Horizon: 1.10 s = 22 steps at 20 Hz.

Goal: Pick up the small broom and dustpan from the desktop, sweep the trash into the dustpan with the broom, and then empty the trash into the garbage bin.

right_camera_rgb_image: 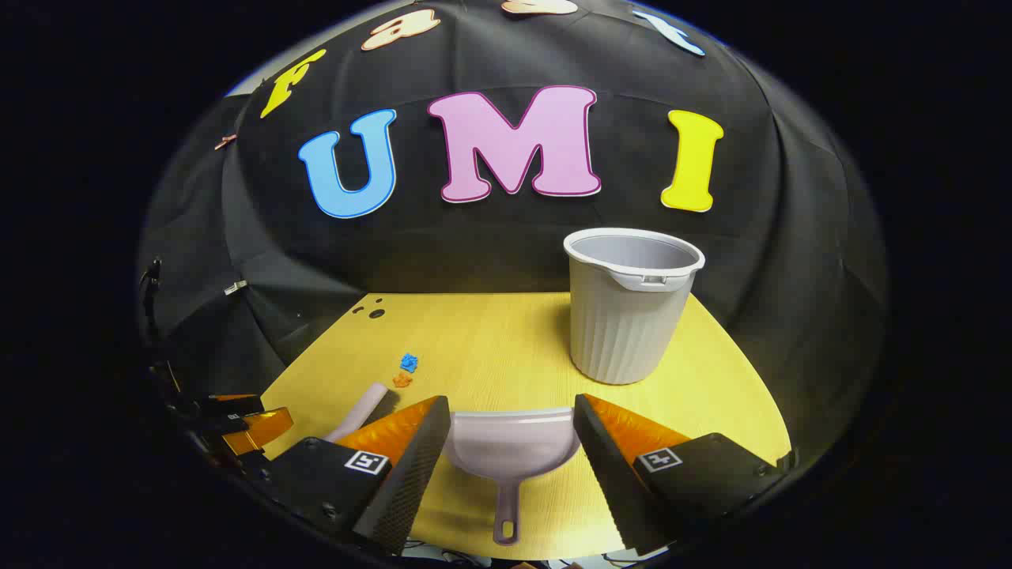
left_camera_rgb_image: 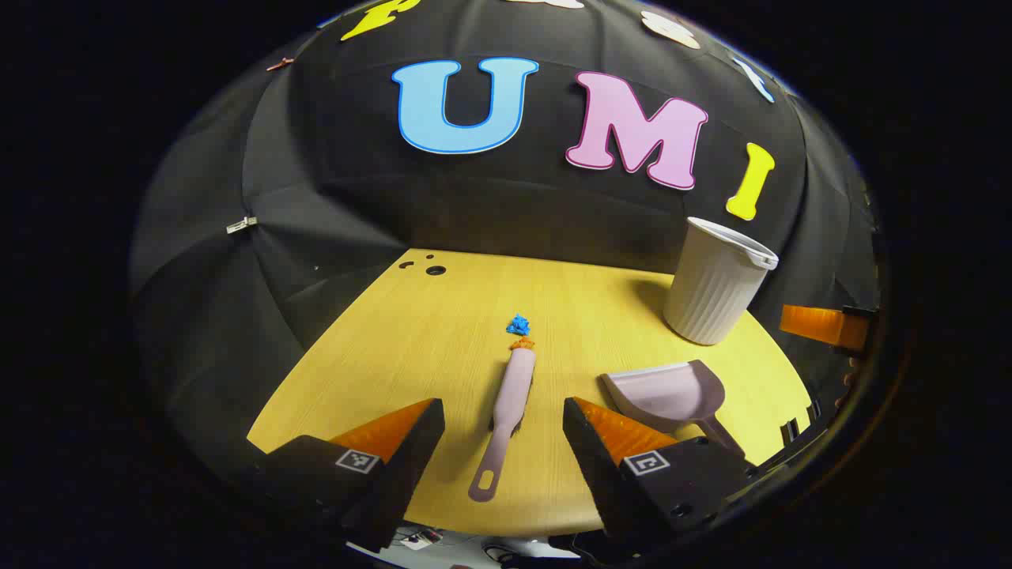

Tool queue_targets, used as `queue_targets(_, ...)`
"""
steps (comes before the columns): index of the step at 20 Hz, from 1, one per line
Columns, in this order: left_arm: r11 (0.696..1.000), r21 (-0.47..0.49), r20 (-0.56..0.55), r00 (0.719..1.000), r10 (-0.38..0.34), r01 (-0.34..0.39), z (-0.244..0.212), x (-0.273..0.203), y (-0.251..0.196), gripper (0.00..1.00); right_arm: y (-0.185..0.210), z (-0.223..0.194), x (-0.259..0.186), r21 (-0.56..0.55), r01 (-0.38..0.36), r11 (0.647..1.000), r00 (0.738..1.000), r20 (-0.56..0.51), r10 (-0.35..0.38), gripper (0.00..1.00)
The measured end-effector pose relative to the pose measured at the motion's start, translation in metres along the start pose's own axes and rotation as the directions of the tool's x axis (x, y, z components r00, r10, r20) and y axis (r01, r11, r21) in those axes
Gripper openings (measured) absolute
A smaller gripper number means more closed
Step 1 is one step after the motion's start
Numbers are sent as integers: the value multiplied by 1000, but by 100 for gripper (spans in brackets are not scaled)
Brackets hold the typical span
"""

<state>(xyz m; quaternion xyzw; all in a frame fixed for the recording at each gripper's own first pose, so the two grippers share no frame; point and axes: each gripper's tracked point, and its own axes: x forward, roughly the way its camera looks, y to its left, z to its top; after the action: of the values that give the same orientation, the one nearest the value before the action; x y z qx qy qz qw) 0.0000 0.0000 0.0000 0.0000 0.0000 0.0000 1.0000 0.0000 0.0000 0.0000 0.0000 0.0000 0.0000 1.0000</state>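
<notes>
Nearest the lens in the left gripper view, the left gripper (left_camera_rgb_image: 500, 431) stood spread and empty over the broom (left_camera_rgb_image: 506, 411), which lay flat on the surface (left_camera_rgb_image: 379, 348), its bristle end touching the trash (left_camera_rgb_image: 519, 330); it looked light and stiff, best pinched at the slim handle. In the right gripper view, the right gripper (right_camera_rgb_image: 512, 431) gaped empty over the dustpan (right_camera_rgb_image: 506, 450), a thin, probably slippery plastic scoop best taken by its narrow handle, with the garbage bin (right_camera_rgb_image: 628, 316) upright behind.
</notes>
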Motion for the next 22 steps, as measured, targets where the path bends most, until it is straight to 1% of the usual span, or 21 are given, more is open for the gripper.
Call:
queue_targets(3, 1000, -15, 11, 1000, 9, -9, 4, 2, -3, 96, 4, 0, 3, -7, -18, 1000, 1000, -2, 18, 98)
queue_targets(5, 1000, -8, 11, 1000, 13, -13, 4, 3, -4, 96, 7, 0, 8, -23, -37, 999, 999, -9, 37, 99)
queue_targets(7, 1000, -5, -7, 1000, 16, -16, 3, 6, -5, 96, 6, -2, 17, -21, -57, 998, 998, -29, 56, 99)
queue_targets(10, 999, 9, -55, 998, 32, -32, -5, 13, -5, 96, -5, -5, 28, -5, -63, 998, 997, -54, 62, 99)
queue_targets(13, 999, 26, -100, 995, 31, -29, -12, 23, -10, 96, -16, -13, 39, 25, -74, 997, 993, -89, 76, 99)
queue_targets(15, 998, 60, -165, 986, 32, -22, -30, 36, -12, 96, -20, -22, 47, 33, -97, 995, 989, -107, 100, 99)
queue_targets(17, 995, 99, -226, 973, 52, -30, -45, 49, -8, 96, -22, -37, 53, 26, -115, 993, 983, -139, 118, 99)
queue_targets(19, 992, 126, -272, 961, 47, -12, -57, 62, -7, 96, -20, -59, 55, 28, -145, 989, 970, -193, 147, 99)
queue_targets(20, 989, 145, -310, 949, 55, -9, -63, 73, -1, 96, -19, -68, 55, 39, -154, 987, 963, -219, 159, 99)
queue_targets(22, 991, 134, -377, 925, 58, -7, -77, 85, 6, 98, -20, -77, 57, 36, -155, 987, 958, -240, 159, 99)
